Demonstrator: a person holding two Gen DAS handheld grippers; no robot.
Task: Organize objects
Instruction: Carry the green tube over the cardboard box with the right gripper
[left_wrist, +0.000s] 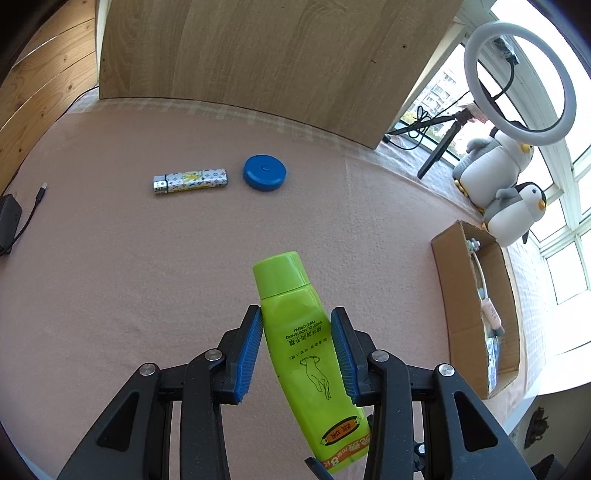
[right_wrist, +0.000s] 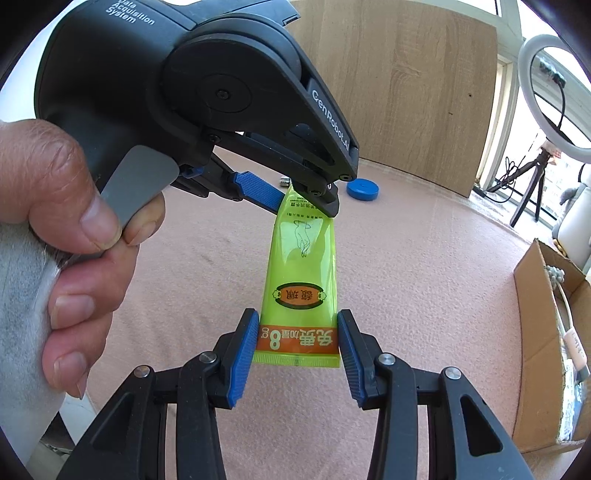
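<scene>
While both tools are gripping it at once, the green hand-cream tube (left_wrist: 295, 332) is hanging in the air above the pink-covered worktop (left_wrist: 110, 258) — clear of the surface, cap end pointing away from the left wrist camera. The left tool (left_wrist: 296, 354) is clamping the tube's upper body just below the cap, its blue pads (left_wrist: 251, 354) pressing on both sides. The right tool (right_wrist: 297, 354) is pinching the flat crimped end at the orange band, jaws narrowed onto it; in the right wrist view the person's hand (right_wrist: 70, 221) is squeezing the left tool's trigger. Remaining on the worktop, well apart from the tube: a patterned lighter (left_wrist: 190, 181) and, just beside it, a blue round case (left_wrist: 265, 172). A cardboard box (left_wrist: 476, 306) is standing at the right edge, already holding several items too small to identify. Step in hand, by judgement: a hand-over or joint carry of the tube towards the box. The next move is probably calling for one tool to release — most likely the left — so that the other can be swinging the tube over the box opening and lowering it in without catching the cardboard flap.
</scene>
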